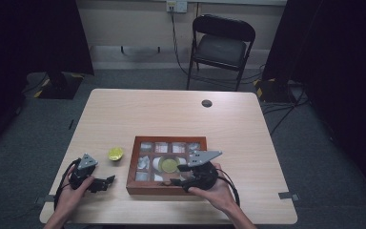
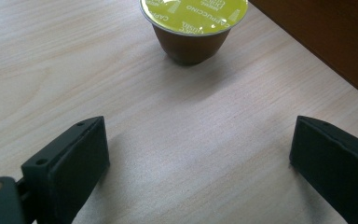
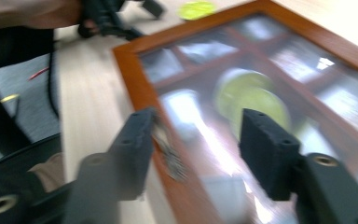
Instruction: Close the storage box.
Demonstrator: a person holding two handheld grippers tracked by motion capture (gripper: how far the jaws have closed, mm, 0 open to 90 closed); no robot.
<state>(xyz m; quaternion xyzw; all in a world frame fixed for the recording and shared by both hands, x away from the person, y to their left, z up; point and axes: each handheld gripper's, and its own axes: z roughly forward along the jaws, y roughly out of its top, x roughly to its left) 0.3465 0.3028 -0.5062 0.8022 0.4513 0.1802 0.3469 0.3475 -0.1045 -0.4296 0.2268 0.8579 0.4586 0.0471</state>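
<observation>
Your left tool (image 1: 106, 181) sits low at the near left of the counter (image 1: 171, 114), jaws spread wide with bare wood between them. Straight ahead of it, a little way off, stands a brown coffee capsule (image 2: 193, 28) with a yellow-green foil lid, upright and on its own, just left of the wooden box (image 1: 167, 188). The box's dark side wall rises close beside that capsule on the right in the left gripper view.

Your right tool (image 1: 177, 175) hangs over the near edge of the box, jaws parted and gripping nothing, with the near frame rail under the left jaw. Just past the jaws, a second capsule with a yellow-green lid (image 1: 169, 165) lies in the middle compartment. Pale packets (image 1: 144, 162) fill the cells around it, and the wooden dividers crowd it on every side. The right gripper view is blurred, so finer detail is lost.

Farther back, a small dark round disc (image 1: 207, 103) sits near the far edge, and a folding chair (image 1: 221, 45) stands beyond the counter.
</observation>
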